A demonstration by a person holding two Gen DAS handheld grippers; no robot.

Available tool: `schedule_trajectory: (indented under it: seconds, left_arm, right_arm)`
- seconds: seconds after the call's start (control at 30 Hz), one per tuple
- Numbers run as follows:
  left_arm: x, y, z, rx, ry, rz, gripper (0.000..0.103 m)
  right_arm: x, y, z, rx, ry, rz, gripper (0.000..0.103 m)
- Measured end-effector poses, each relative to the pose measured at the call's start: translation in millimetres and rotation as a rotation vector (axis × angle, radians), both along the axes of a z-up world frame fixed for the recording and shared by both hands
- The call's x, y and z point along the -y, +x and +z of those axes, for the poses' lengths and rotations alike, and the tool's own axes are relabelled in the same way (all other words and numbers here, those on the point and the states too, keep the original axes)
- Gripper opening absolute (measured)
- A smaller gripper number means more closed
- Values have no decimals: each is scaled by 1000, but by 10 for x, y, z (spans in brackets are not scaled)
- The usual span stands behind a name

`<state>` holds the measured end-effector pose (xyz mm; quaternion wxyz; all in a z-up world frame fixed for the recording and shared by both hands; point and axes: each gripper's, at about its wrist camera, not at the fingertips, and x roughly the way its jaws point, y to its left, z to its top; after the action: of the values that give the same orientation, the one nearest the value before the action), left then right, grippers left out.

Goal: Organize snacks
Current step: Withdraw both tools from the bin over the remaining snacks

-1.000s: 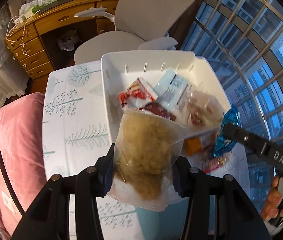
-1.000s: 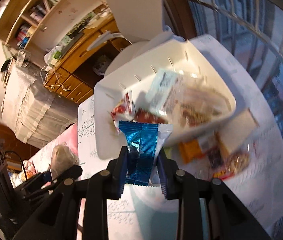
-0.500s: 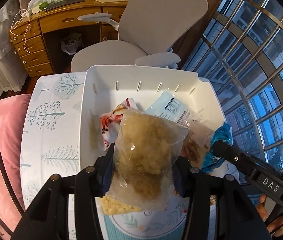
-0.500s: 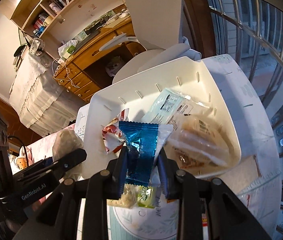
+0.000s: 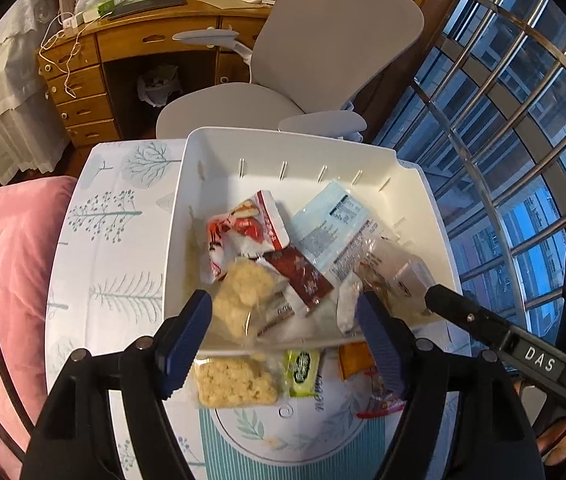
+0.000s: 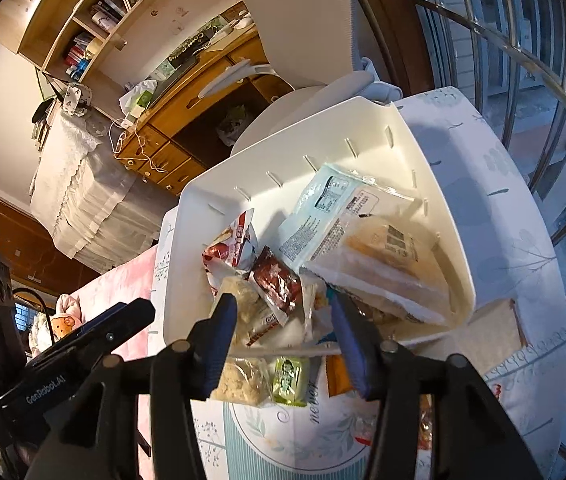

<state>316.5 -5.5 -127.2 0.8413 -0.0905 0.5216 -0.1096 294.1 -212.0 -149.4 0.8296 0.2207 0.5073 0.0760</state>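
A white bin (image 5: 415, 184) on the table holds a red-and-white packet (image 5: 243, 232), a dark red packet (image 5: 299, 276), a light blue packet (image 5: 331, 220) and a clear bread bag (image 6: 387, 264). My left gripper (image 5: 283, 320) hovers over the bin's front wall with its jaws opening. The clear bag of crumbly snack (image 5: 243, 300) lies loose in the bin below it. My right gripper (image 6: 283, 332) is beside it, jaws also opening, nothing pressed between the pads. Only a sliver of the blue packet (image 6: 329, 294) shows by its right finger.
In front of the bin lie another crumbly snack bag (image 5: 235, 384), a green packet (image 5: 303, 372) and an orange packet (image 5: 353, 360). A grey office chair (image 5: 243, 108) and wooden desk (image 5: 83, 92) stand behind the table. Pink bedding (image 5: 3, 280) is left, window bars (image 5: 523, 120) right.
Both grippers have opened and moved in over the bin's front edge. The crumbly snack bag dropped from the left gripper into the bin, and the blue packet left the right gripper.
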Motion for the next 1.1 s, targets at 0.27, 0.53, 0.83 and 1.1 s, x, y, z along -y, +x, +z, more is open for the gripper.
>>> schedule_trajectory:
  seconds: [0.27,0.53,0.83,1.1]
  left_arm:
    - [-66,-398,80,-29,12,-24,74]
    - [-163,-806,151,-32,-8,-83,74]
    - [-340,-1302,147,-31,-43,-162,74]
    - [-462,-1630,75,-23,-40,-203,78]
  right_arm:
    - [43,-335,62,-15,6,-35,52]
    - [10,-833,166,-5,-12,-87,57]
    - [-101,-1360,224,2,-70,-149,58]
    - [-195,-1874,141,-15,-138,-220,63]
